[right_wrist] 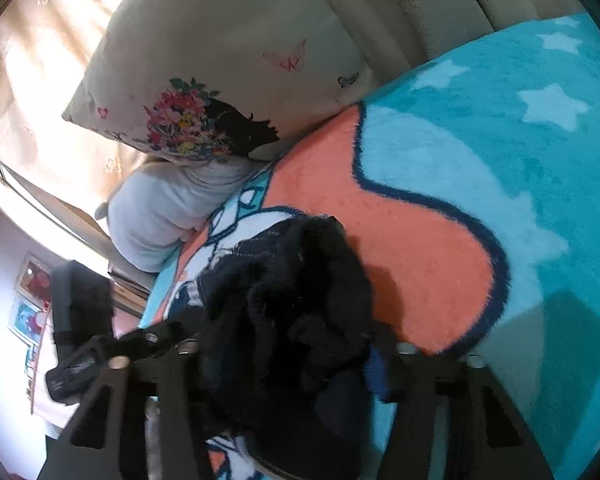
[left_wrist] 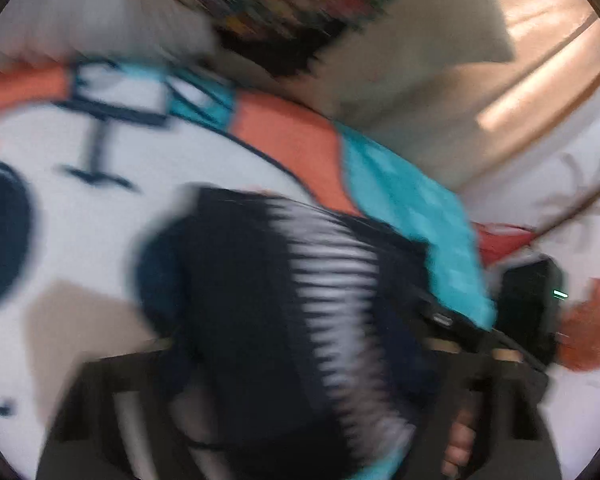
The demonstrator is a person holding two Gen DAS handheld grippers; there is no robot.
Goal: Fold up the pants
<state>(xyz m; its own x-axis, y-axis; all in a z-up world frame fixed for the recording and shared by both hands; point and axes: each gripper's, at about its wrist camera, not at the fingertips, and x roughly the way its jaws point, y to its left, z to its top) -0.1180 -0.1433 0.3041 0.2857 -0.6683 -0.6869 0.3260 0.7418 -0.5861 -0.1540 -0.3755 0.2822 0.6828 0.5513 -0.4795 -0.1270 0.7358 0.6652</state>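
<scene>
Clearly both grippers are at the pants, which lie bunched on the bed rather than spread flat.

From the left wrist camera, badly smeared by motion, the dark navy pants (left_wrist: 252, 320) with a white-and-dark striped band fill the near middle, heaped on the fuzzy blanket of white, orange and turquoise with dark cartoon outlines (left_wrist: 292, 136). The left gripper (left_wrist: 300, 412) has its dark fingers (left_wrist: 100, 392) standing on either side of the heap, partway apart, with cloth between them; whether the pads press on it I cannot tell through the blur. At the near right the other black tool (left_wrist: 528, 304) shows at the bed's edge, and a person's fingertips (left_wrist: 458, 444) appear low down. A cream pillow with a bright flower print (left_wrist: 284, 4) lies far back.

From the right wrist camera, which is sharp, the same pants (right_wrist: 292, 312) sit as a dark crumpled mound on the orange patch of the blanket (right_wrist: 540, 128). The right gripper (right_wrist: 300, 408) straddles the near end of the mound, its black fingers (right_wrist: 168, 400) fairly narrow, fabric bulging up between them. It looks like a pinch on the cloth, likely to lift and shake it open before any folding, though firm contact is hidden. The flowered pillow (right_wrist: 220, 60) and a pale grey cushion (right_wrist: 160, 216) lie at the far left.
</scene>
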